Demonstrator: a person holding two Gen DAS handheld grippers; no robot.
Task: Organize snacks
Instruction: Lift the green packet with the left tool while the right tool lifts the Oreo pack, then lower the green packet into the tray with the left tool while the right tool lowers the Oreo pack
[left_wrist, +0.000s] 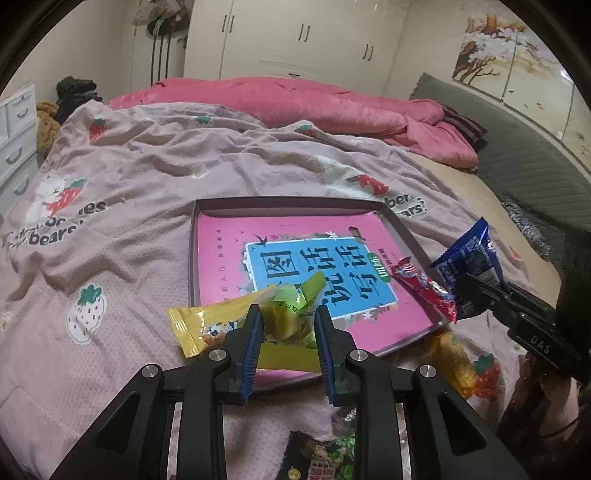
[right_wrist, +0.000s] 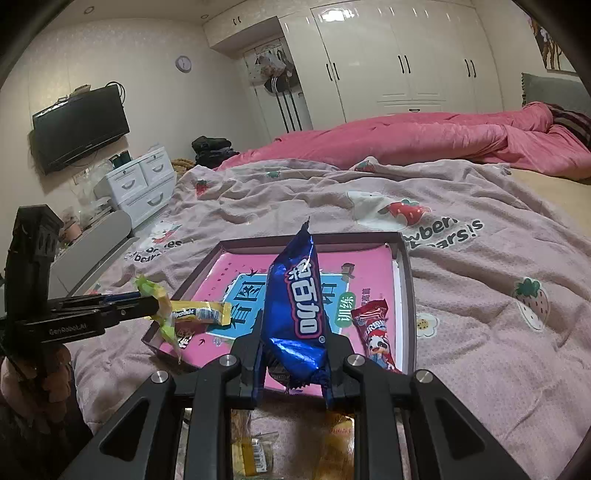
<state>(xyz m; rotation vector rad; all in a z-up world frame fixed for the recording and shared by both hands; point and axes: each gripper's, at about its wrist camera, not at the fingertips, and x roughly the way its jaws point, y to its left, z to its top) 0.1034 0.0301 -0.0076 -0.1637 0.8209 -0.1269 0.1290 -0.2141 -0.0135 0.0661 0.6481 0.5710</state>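
A shallow dark-rimmed tray (left_wrist: 192, 254) with a pink and blue printed bottom lies on the bed. My left gripper (left_wrist: 289, 314) is shut on a green snack packet (left_wrist: 295, 295), held over the tray's near left corner. My right gripper (right_wrist: 295, 343) is shut on a blue foil packet (right_wrist: 295, 288) that stands upright over the tray's near edge (right_wrist: 406, 295). A yellow packet (left_wrist: 199, 325) lies across the tray's near left rim. A red packet (left_wrist: 424, 288) lies inside along the right wall. In the right wrist view the left gripper (right_wrist: 155, 301) and green packet (right_wrist: 162, 317) are at the left.
The tray rests on a rumpled pink strawberry blanket (left_wrist: 129, 177), with a pink quilt (left_wrist: 295, 99) behind. An orange snack (left_wrist: 450, 358) and a dark packet (left_wrist: 317, 458) lie near me, outside the tray. White drawers (right_wrist: 136, 184) and a wall TV (right_wrist: 77, 125) stand left of the bed.
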